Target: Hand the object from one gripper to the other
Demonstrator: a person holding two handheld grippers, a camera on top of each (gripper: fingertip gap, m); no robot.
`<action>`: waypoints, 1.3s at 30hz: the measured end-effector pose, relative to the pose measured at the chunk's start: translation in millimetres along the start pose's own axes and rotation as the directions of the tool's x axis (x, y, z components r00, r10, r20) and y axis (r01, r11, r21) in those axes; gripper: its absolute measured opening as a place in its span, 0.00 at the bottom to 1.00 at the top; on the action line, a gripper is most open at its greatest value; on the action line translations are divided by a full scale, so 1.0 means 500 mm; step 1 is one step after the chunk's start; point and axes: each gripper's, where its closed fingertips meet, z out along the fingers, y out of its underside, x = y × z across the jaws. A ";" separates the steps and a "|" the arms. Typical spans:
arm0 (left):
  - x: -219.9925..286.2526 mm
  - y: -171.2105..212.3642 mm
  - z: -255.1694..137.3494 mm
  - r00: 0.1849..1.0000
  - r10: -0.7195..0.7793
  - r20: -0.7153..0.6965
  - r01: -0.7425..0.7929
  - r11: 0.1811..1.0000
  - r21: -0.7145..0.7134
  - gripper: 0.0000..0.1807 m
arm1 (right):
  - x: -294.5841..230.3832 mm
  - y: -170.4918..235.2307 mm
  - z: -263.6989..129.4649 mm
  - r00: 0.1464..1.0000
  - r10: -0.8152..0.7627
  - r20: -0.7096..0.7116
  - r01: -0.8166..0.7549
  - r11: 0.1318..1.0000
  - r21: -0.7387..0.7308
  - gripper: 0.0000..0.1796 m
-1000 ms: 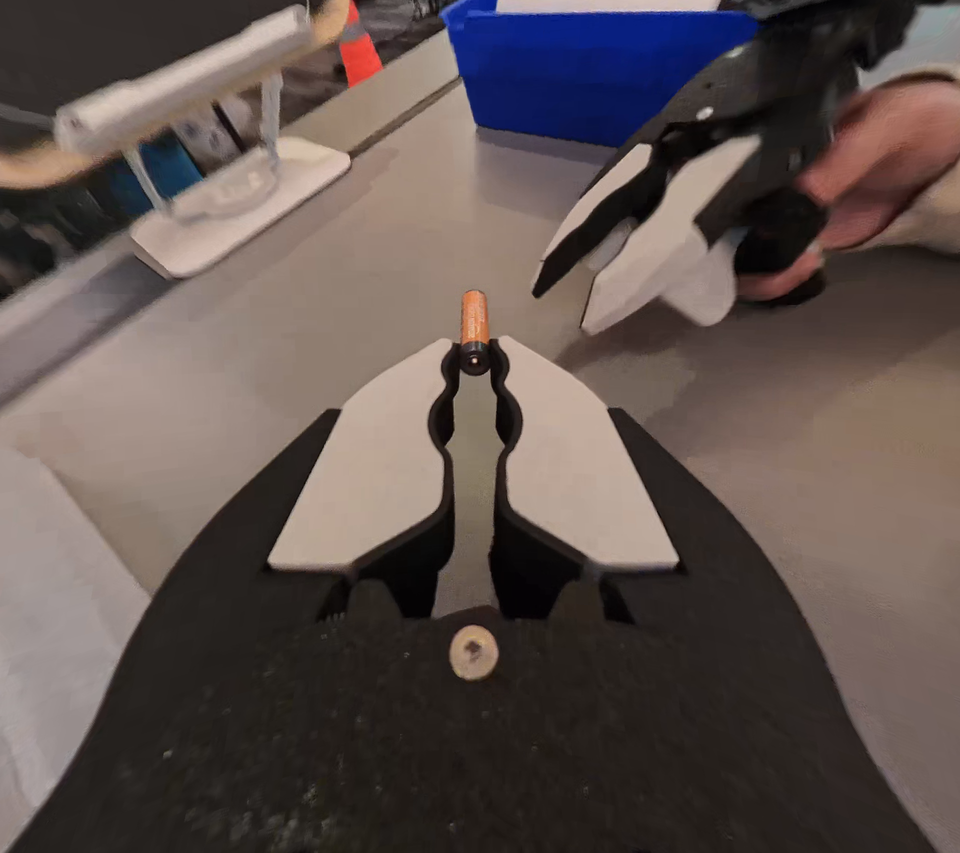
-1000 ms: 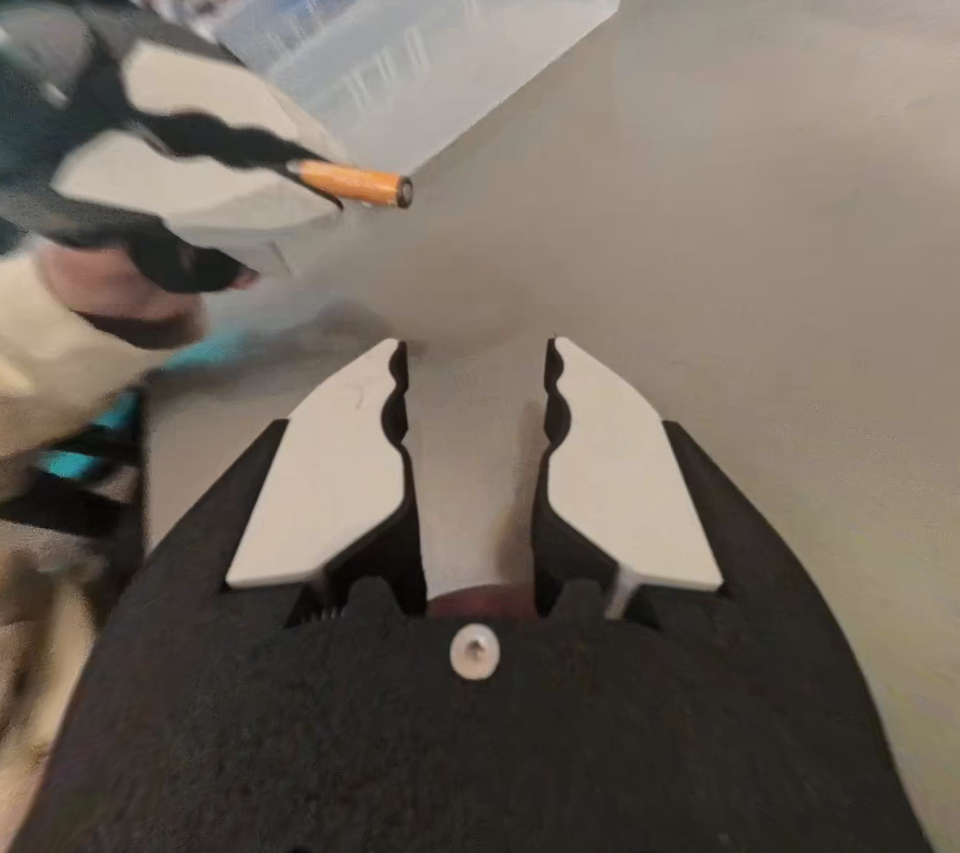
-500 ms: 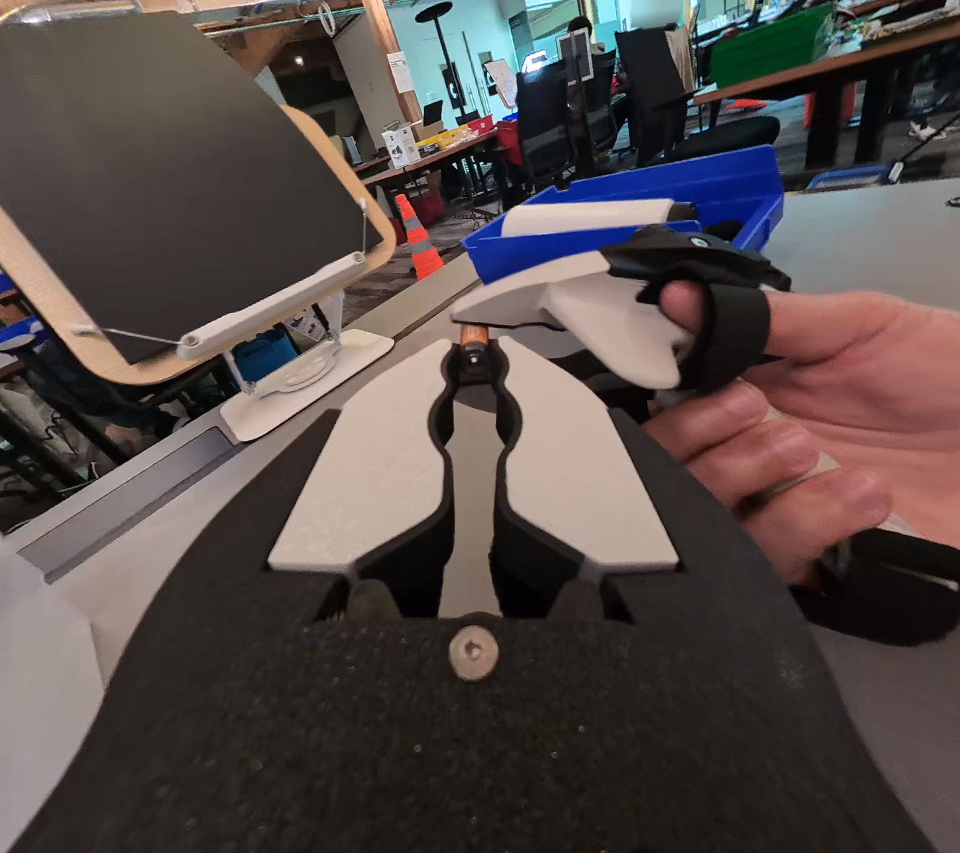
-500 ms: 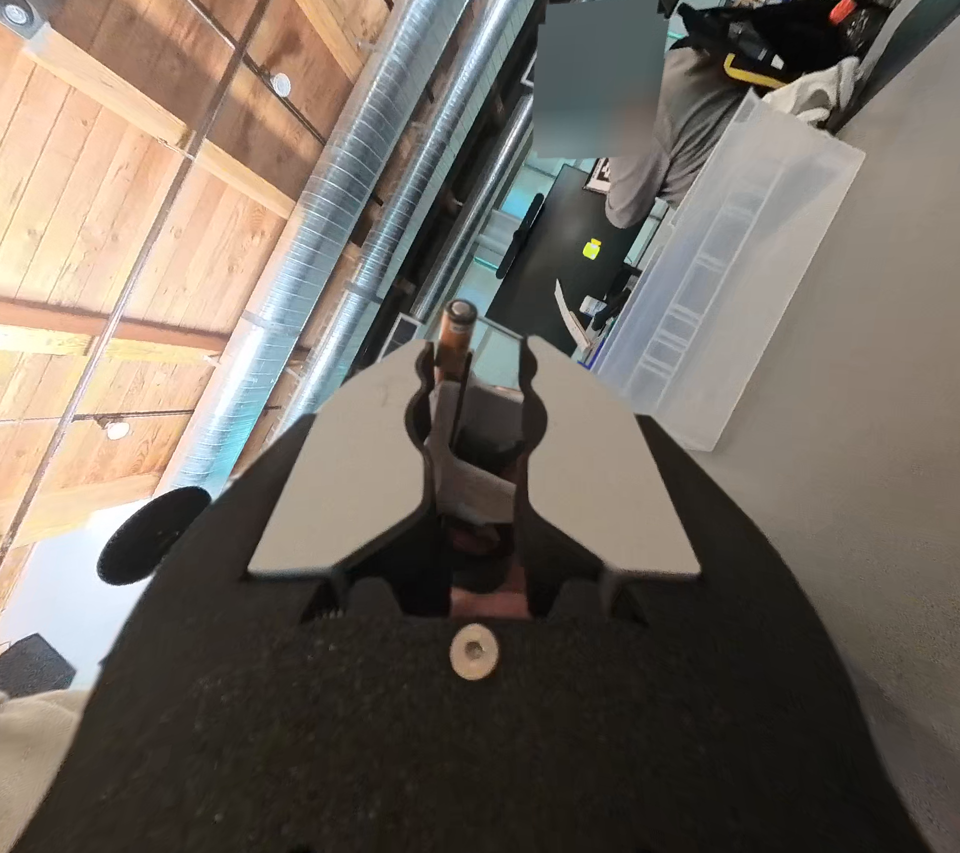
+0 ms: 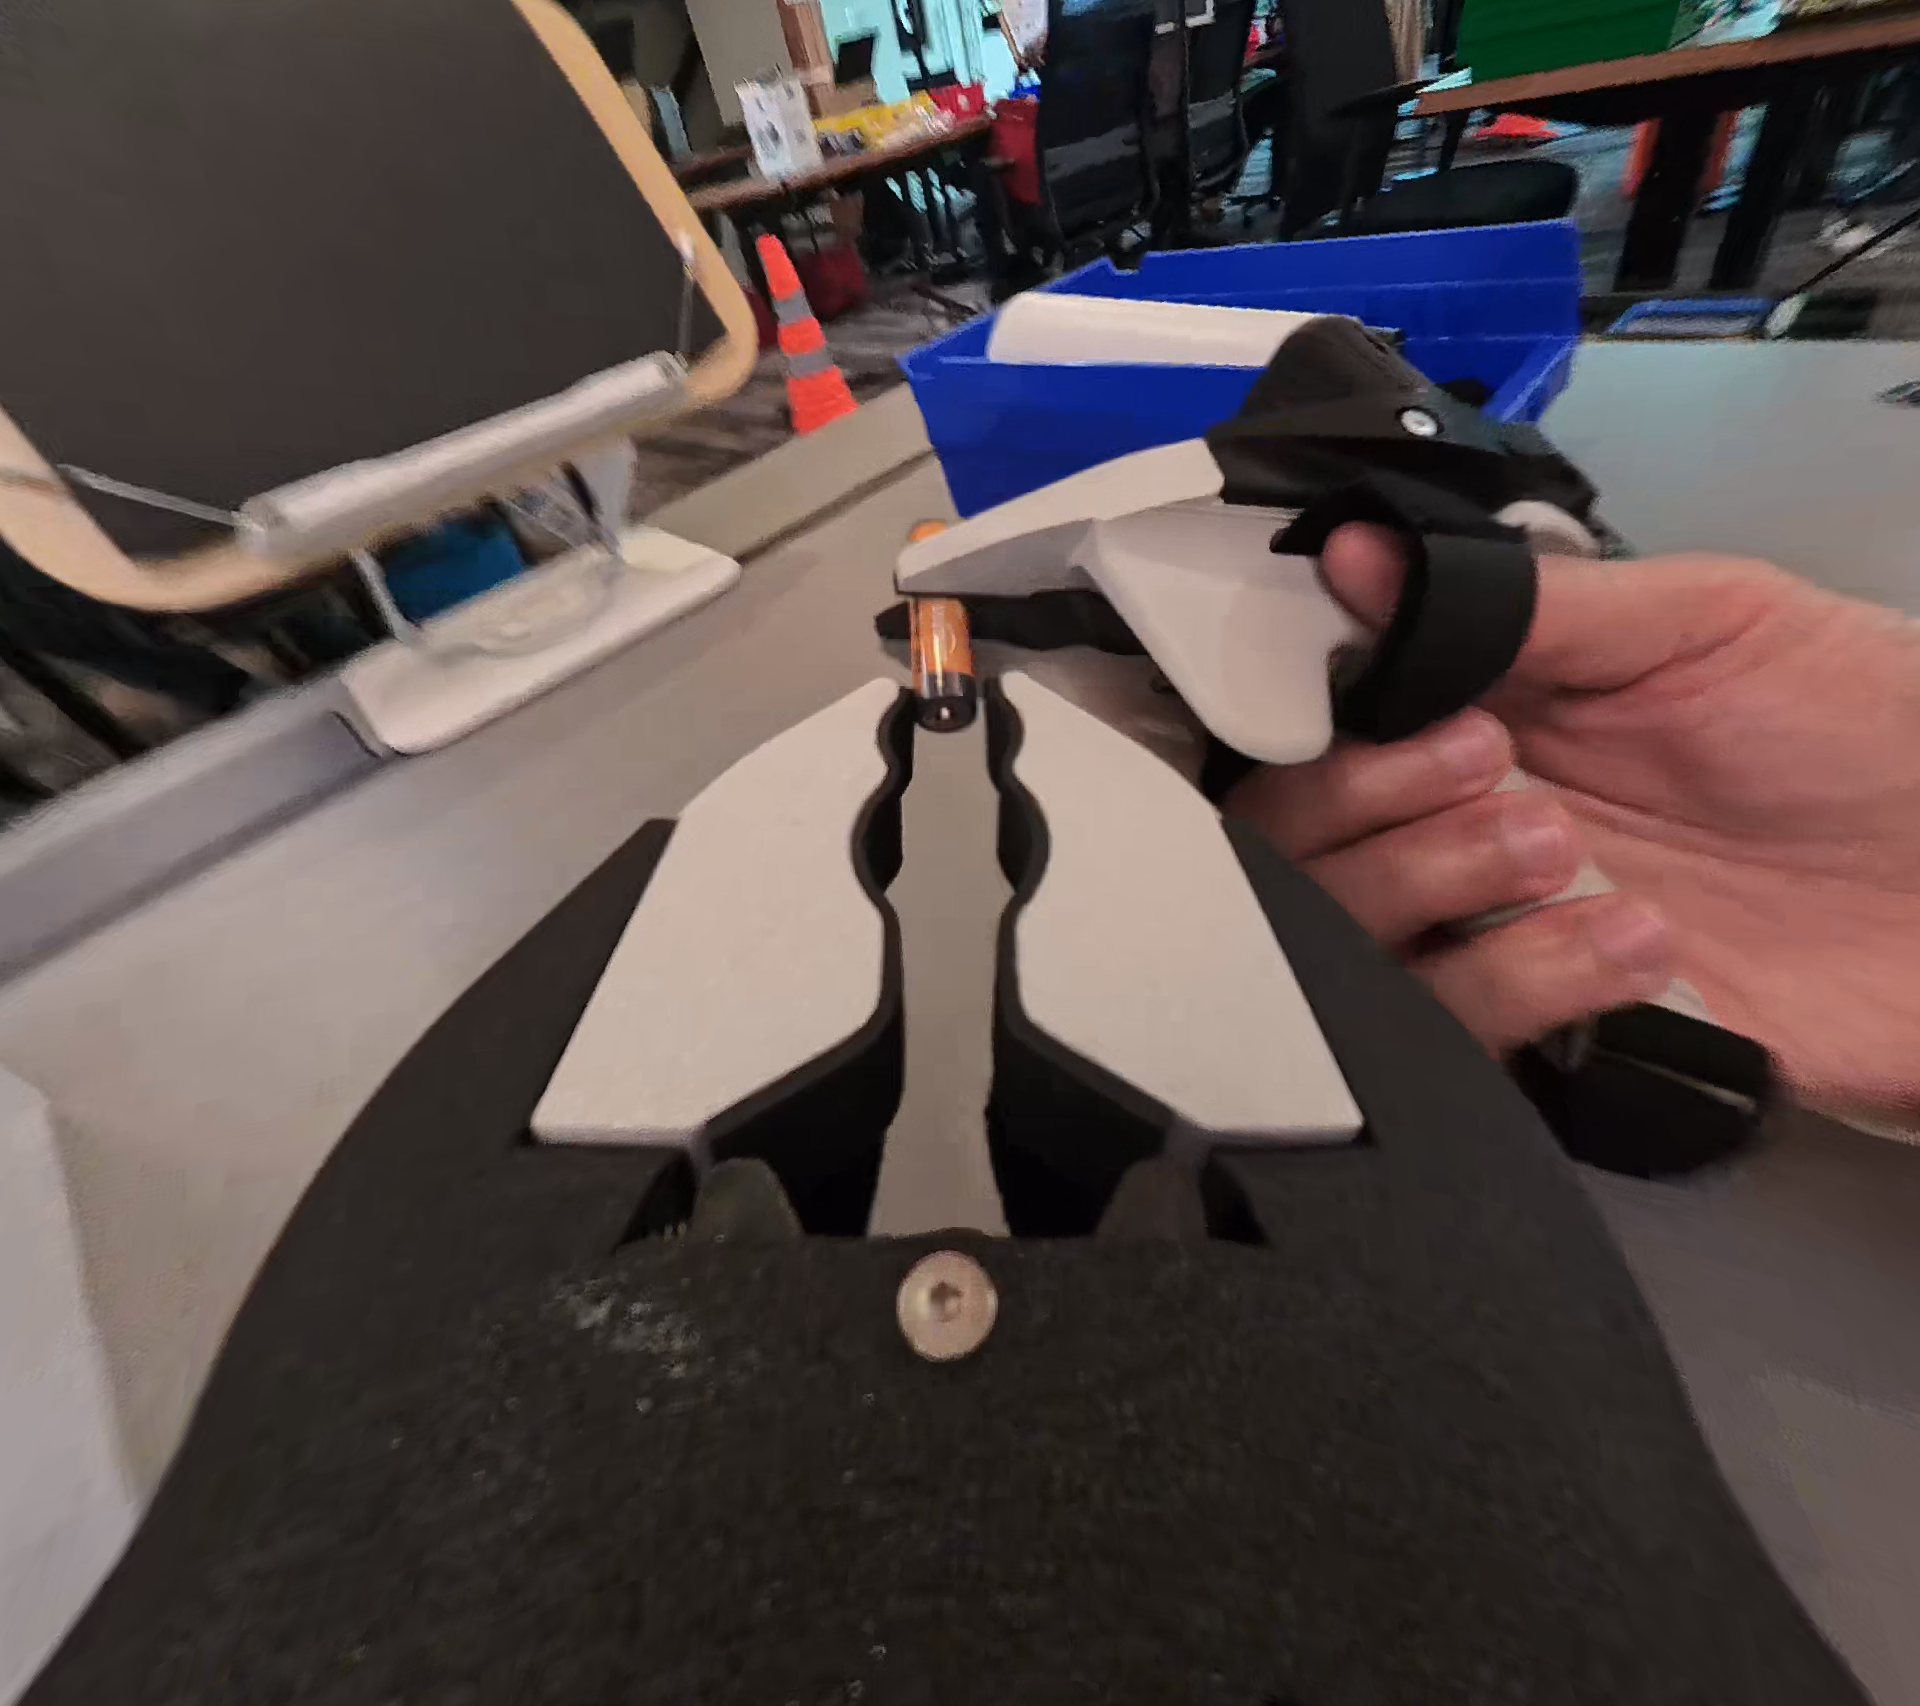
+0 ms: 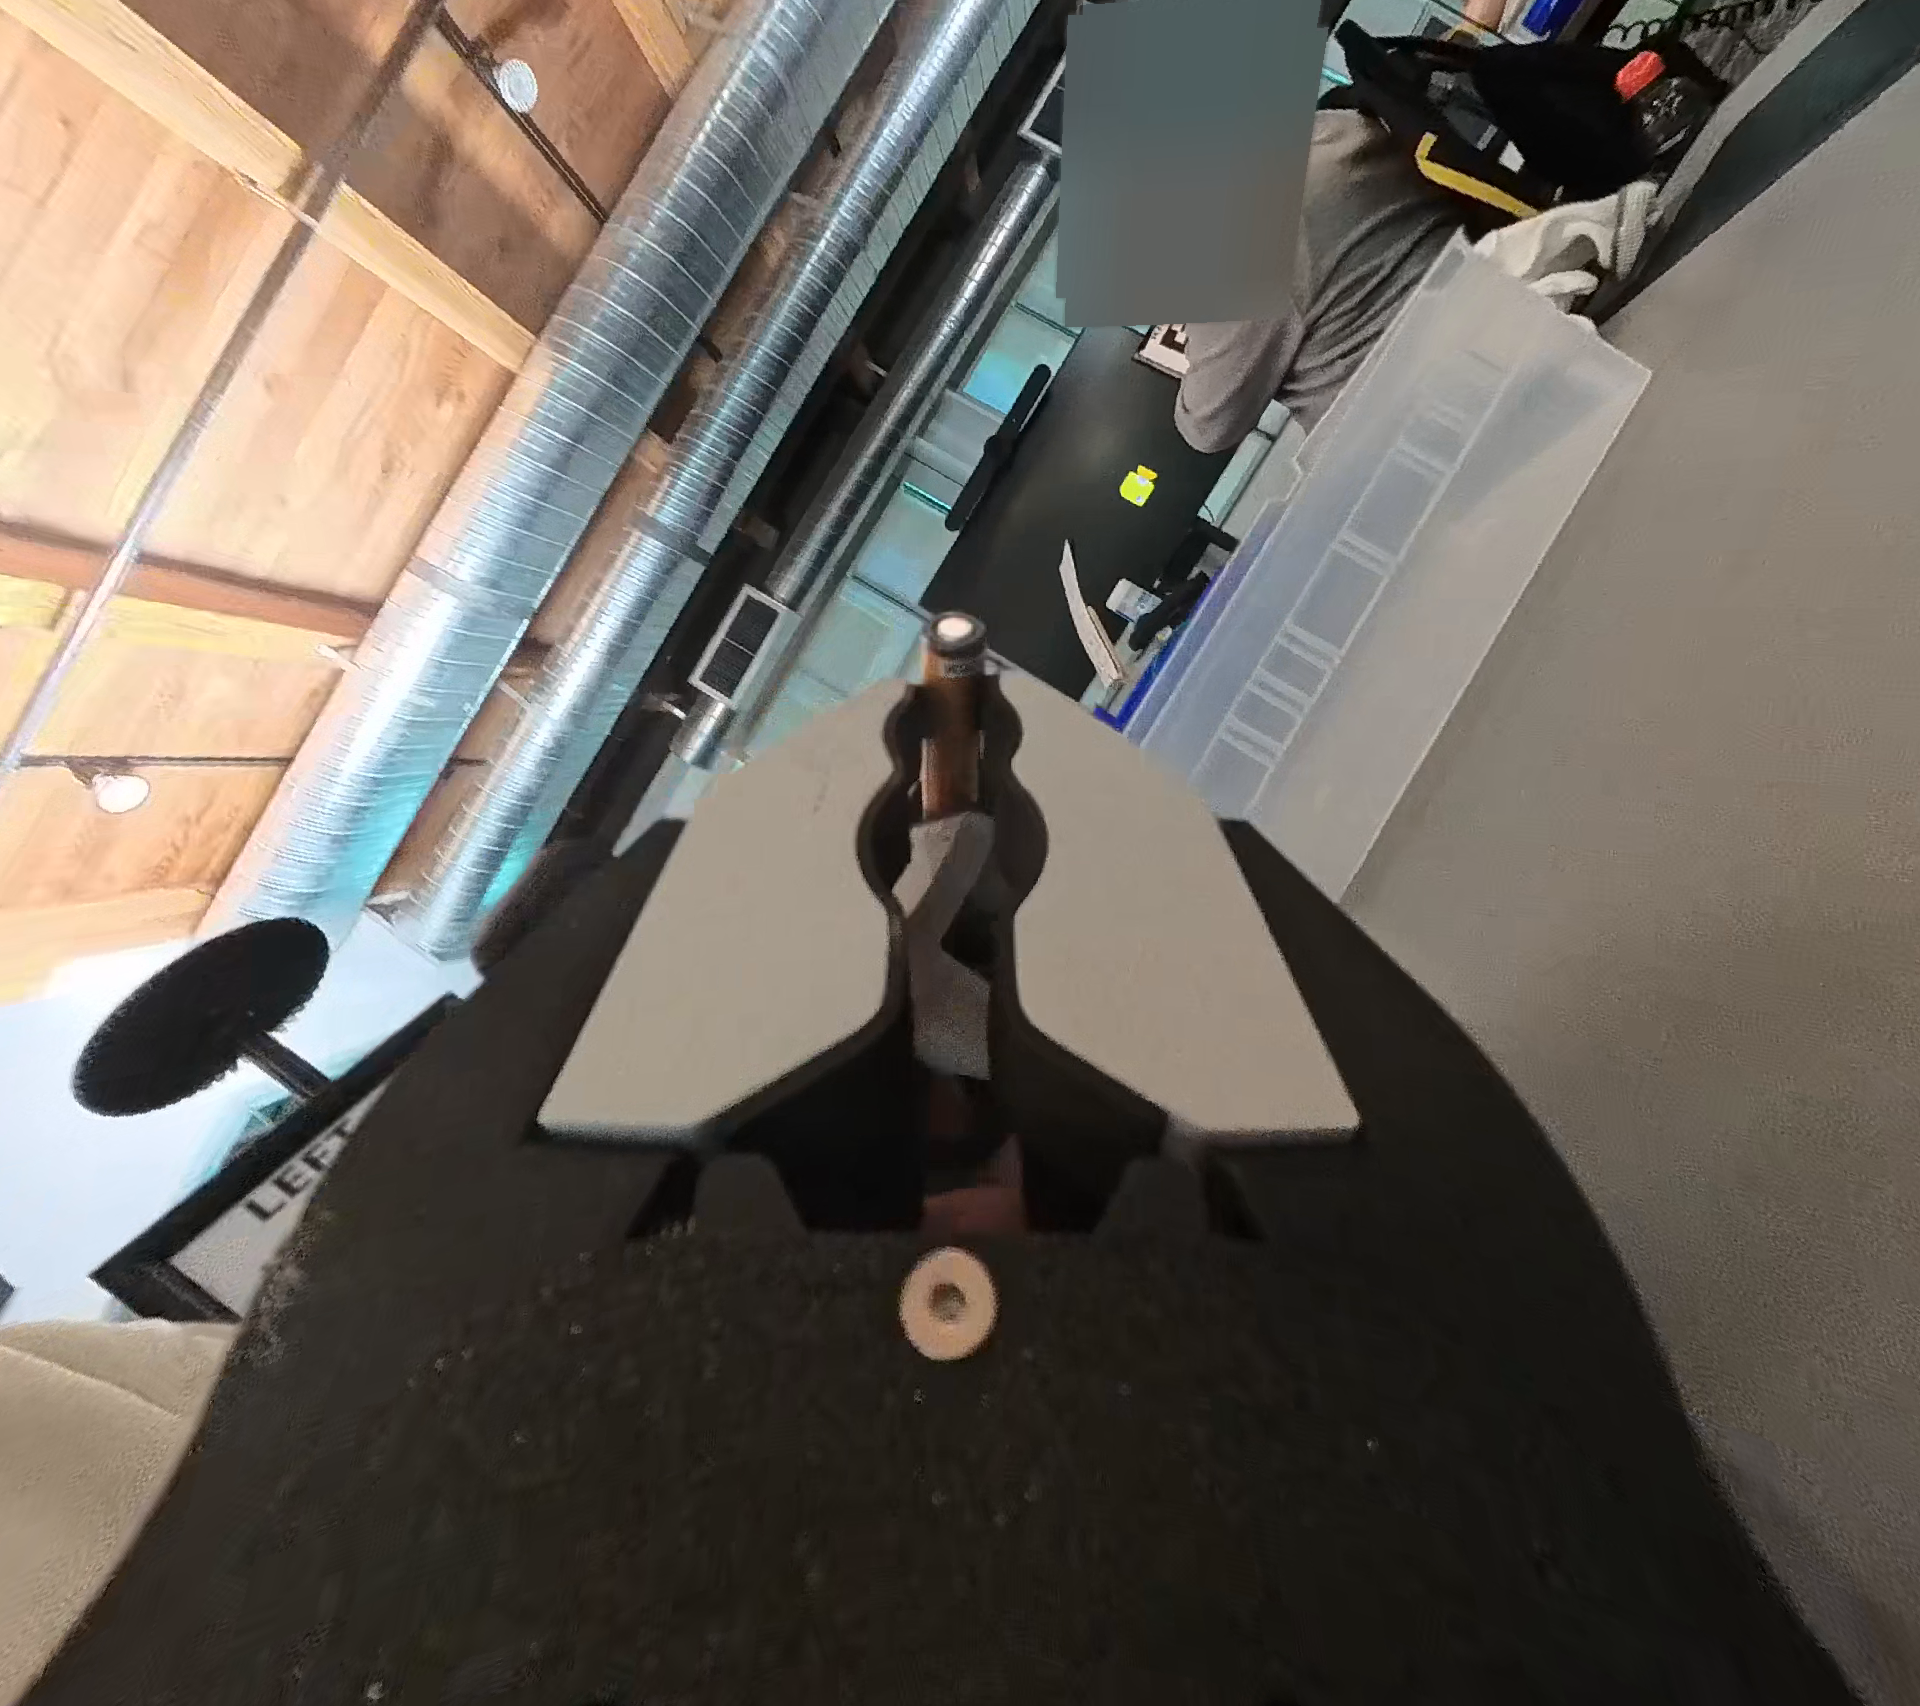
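Between both tongs: battery (image 5: 940, 657) is held above the surface (image 5: 436, 835).
Right tongs (image 6: 953, 700): clamped on battery.
Left tongs (image 5: 943, 700): parted slightly around battery's end.

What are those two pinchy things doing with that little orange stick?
A person holds a hand-held gripper in each hand and is passing a small orange battery from one to the other above a grey table. The right hand-held gripper is shut on the battery. The left hand-held gripper has its jaws slightly apart around the battery's near end, so it looks like it has let go.
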 end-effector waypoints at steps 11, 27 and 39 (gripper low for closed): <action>0.036 0.018 -0.066 0.890 -0.188 -0.414 0.161 0.982 -0.101 0.32 | 0.004 0.054 -0.064 0.960 0.276 -0.036 -0.241 0.758 -0.606 0.06; 0.103 0.043 -0.060 0.873 -0.083 -0.480 0.015 0.989 -0.144 0.27 | -0.010 0.144 -0.073 0.850 0.516 -0.102 -0.423 0.556 -0.716 0.11; 0.007 0.037 -0.050 0.916 -0.246 -0.318 0.211 0.968 -0.139 0.27 | 0.119 0.031 -0.088 0.758 -0.647 0.083 0.528 0.533 -0.661 0.24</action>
